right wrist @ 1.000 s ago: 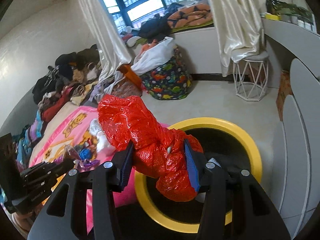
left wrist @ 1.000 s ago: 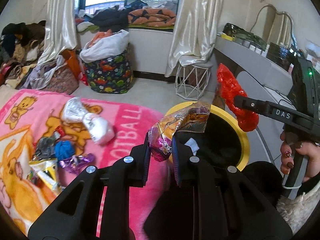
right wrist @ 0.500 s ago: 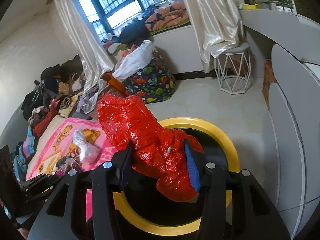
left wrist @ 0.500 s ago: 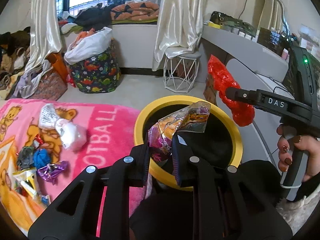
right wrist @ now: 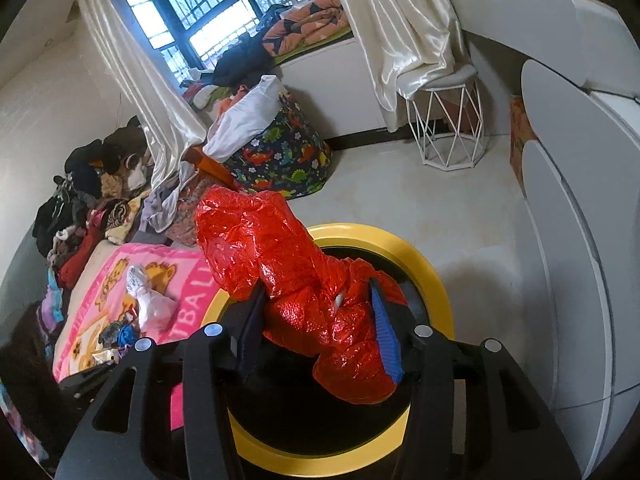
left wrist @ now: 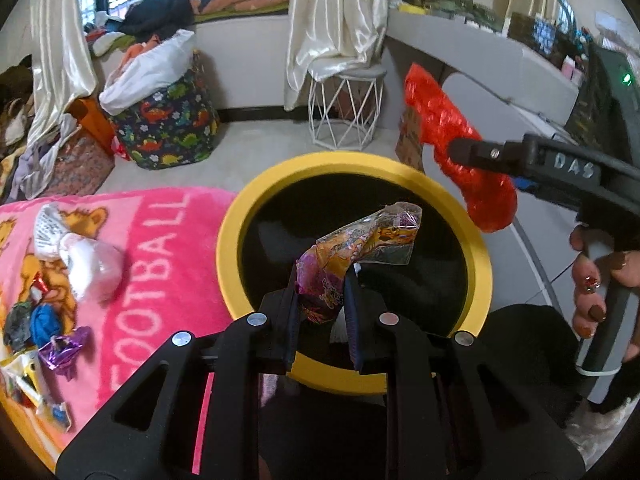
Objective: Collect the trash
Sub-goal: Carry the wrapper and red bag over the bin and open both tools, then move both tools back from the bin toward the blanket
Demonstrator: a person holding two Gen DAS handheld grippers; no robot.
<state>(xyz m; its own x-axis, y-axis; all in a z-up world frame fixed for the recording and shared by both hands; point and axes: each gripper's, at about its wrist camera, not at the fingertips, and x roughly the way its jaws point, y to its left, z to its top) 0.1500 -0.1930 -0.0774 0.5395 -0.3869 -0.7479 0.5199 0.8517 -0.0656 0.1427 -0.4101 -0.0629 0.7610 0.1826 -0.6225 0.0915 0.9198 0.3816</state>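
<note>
On the far left we see the pink blanket (left wrist: 160,248) carrying loose trash: a white crumpled bag (left wrist: 86,266), a blue scrap (left wrist: 46,322) and a purple wrapper (left wrist: 64,352). Compared with a second ago it has slid leftward in our left wrist view, and the yellow-rimmed bin (left wrist: 280,184) now sits centred under us. Our left gripper (left wrist: 320,304) stays clenched on the colourful snack wrapper (left wrist: 360,248), which now hangs over the bin's black opening instead of its near rim. Further right, our right gripper (right wrist: 316,320) keeps its jaws clamped on the red plastic bag (right wrist: 280,264), held above the bin's right side; its rim has drawn closer beneath it than before.
</note>
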